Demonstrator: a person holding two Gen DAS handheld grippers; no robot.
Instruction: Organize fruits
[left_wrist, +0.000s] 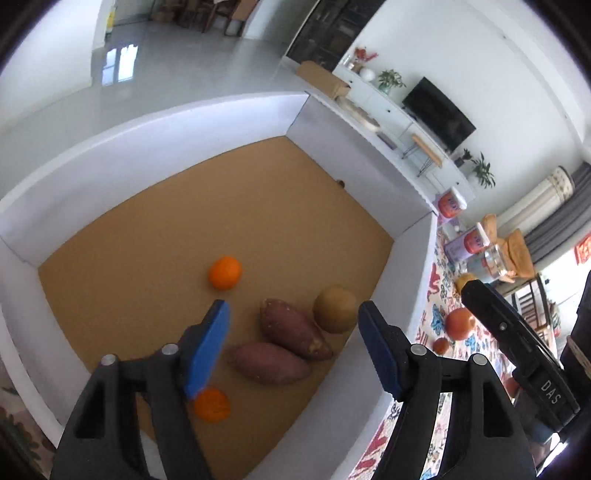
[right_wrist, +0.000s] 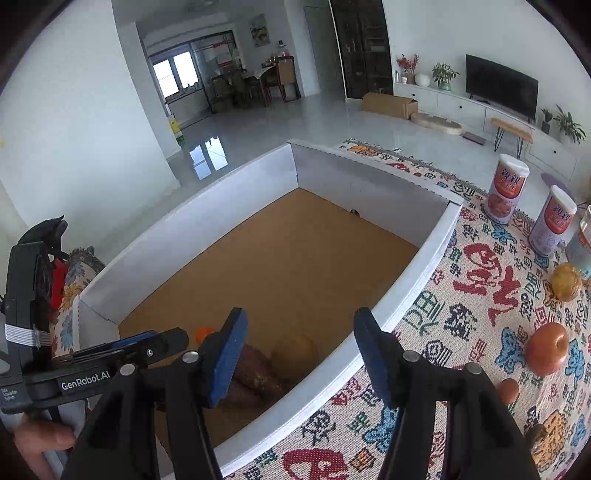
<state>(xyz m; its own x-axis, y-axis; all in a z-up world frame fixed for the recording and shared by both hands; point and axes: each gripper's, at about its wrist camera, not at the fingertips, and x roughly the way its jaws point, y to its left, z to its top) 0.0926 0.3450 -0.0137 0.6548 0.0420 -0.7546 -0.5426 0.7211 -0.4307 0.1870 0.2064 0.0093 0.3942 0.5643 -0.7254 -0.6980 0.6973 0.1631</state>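
Note:
A white-walled box (left_wrist: 373, 376) with a brown floor holds two oranges (left_wrist: 225, 272) (left_wrist: 212, 404), two sweet potatoes (left_wrist: 291, 328) (left_wrist: 271, 362) and a brown pear (left_wrist: 336, 309). My left gripper (left_wrist: 293, 317) is open and empty above them. My right gripper (right_wrist: 297, 325) is open and empty over the box's near right wall (right_wrist: 332, 369); the sweet potatoes (right_wrist: 255, 373) and pear (right_wrist: 295, 349) show below it. On the patterned cloth to the right lie a red apple (right_wrist: 546, 347), a yellow fruit (right_wrist: 565, 282) and a small reddish fruit (right_wrist: 508, 391).
Two tall cans (right_wrist: 506, 194) (right_wrist: 552, 221) and a clear jar (right_wrist: 581, 240) stand at the cloth's far right. The box's far half (right_wrist: 314, 240) is bare floor. My left gripper's body (right_wrist: 92, 354) shows at the left of the right wrist view.

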